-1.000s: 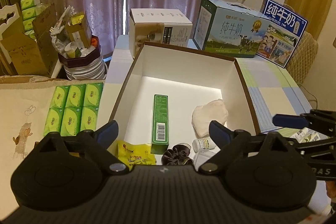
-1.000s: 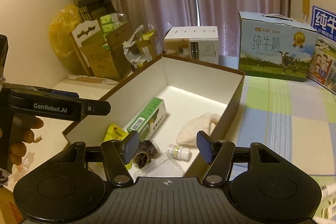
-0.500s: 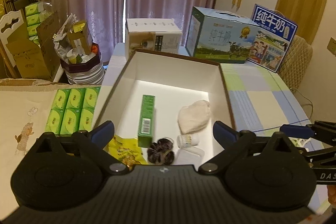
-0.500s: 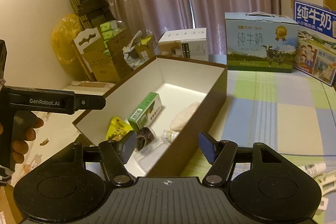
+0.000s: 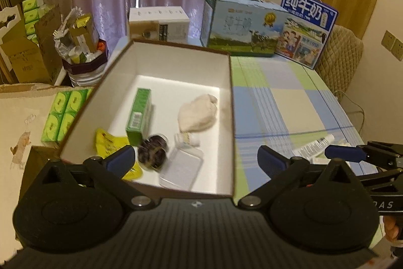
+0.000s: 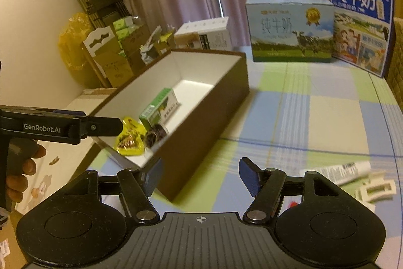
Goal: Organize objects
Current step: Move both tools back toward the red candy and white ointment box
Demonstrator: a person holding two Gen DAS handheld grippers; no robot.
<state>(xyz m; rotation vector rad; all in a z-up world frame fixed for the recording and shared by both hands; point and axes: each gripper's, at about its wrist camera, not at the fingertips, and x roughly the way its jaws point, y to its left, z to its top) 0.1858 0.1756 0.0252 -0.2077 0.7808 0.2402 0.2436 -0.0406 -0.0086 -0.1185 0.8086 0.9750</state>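
A brown box with white inside (image 5: 230, 102) (image 6: 214, 102) sits on the checked tablecloth. In it lie a green carton (image 5: 139, 112) (image 6: 161, 107), a yellow packet (image 5: 108, 143) (image 6: 129, 139), a dark round item (image 5: 153, 151) (image 6: 155, 136), a small white bottle (image 5: 187, 139), a clear plastic case (image 5: 182, 169) and a cream cloth (image 5: 199, 114). My left gripper (image 5: 196, 159) is open and empty, above the box's near end. My right gripper (image 6: 200, 174) is open and empty, near the box's front right corner. A white tube (image 6: 337, 169) (image 5: 314, 146) and a white clip (image 6: 375, 189) lie on the cloth to the right.
Two milk cartons (image 5: 241, 24) (image 6: 289, 29) and a white box (image 5: 158, 23) stand at the table's far edge. Green tissue packs (image 5: 63, 112) lie left of the brown box. Cardboard boxes and a cluttered tub (image 5: 80, 49) stand at far left.
Both grippers have pulled back and up from the box. The right one has also swung right, so the tube and clip have come into its view. Both stayed open.
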